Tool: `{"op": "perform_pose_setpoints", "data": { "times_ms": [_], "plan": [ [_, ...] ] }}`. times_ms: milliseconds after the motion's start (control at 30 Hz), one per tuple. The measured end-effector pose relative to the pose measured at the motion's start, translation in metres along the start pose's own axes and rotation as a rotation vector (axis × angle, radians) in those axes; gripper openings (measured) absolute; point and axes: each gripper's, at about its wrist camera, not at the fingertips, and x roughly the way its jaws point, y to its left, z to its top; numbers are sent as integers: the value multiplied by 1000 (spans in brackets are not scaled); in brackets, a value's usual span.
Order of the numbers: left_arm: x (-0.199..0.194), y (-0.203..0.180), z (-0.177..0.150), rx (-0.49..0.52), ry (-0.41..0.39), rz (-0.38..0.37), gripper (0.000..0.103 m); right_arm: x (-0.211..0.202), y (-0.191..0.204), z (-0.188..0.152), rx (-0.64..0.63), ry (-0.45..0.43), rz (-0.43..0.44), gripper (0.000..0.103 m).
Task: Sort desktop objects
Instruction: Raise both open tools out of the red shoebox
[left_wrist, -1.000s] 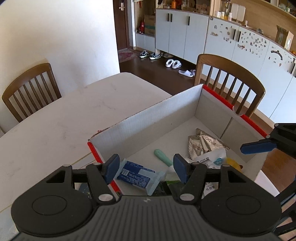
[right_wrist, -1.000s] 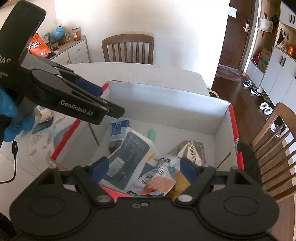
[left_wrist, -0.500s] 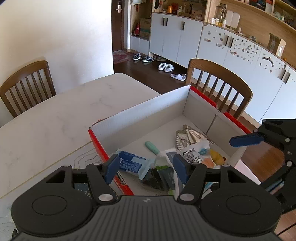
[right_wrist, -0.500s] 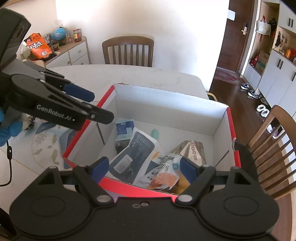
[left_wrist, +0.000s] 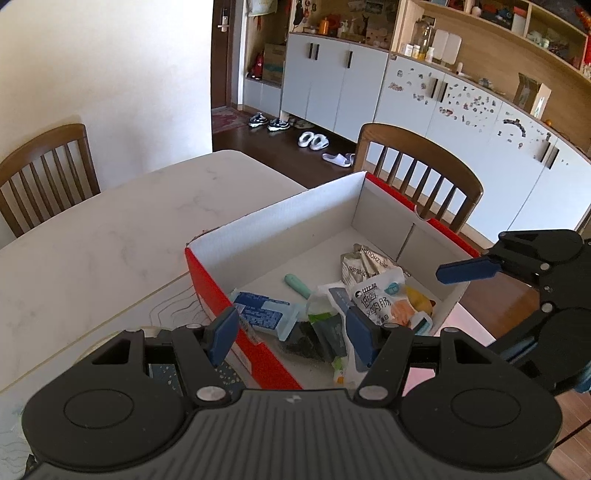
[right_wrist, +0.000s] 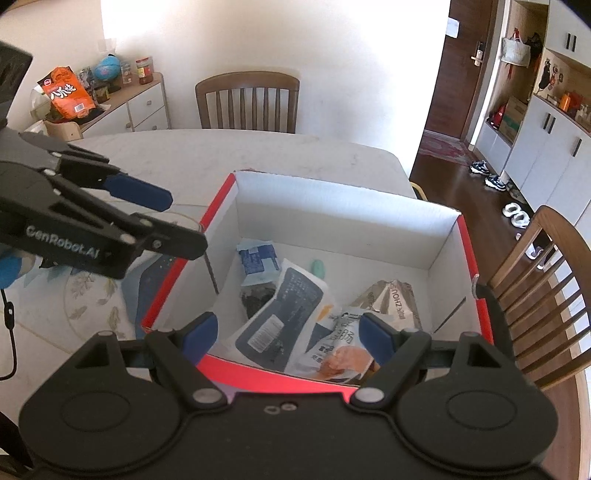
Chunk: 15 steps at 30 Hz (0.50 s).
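Observation:
A red cardboard box (left_wrist: 207, 280) with a white inside (right_wrist: 332, 206) stands on the marble table. In it lie a blue packet (left_wrist: 258, 314) (right_wrist: 256, 260), a mint green tube (left_wrist: 297, 286) (right_wrist: 318, 267), a dark blue and white pouch (right_wrist: 284, 314), an orange and white snack bag (left_wrist: 384, 301) (right_wrist: 340, 354) and a silver foil bag (left_wrist: 362, 258) (right_wrist: 391, 299). My left gripper (left_wrist: 291, 338) is open and empty above the box's near left corner. My right gripper (right_wrist: 286, 338) is open and empty over the box's near wall.
The table (left_wrist: 92, 236) stretches left of the box. A patterned mat (right_wrist: 96, 302) lies beside the box's left wall. Wooden chairs stand at the far side (right_wrist: 247, 99) and right side (left_wrist: 421, 173). A side cabinet (right_wrist: 122, 107) holds snacks and jars.
Both grippers have pulled back and up from the box, so more of the box and table shows. Both stay open and empty.

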Motion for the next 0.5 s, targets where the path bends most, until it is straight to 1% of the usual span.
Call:
{"op": "perform_pose_setpoints", "data": {
  "times_ms": [267,500],
  "plan": [
    [-22,17,-14,-9,-20,-26,63,0,20,5,11,6,-22,84],
    [-39,32,-27,-7,-24,-36,63,-2,43,10,21,-9,-29,84]
  ]
}}
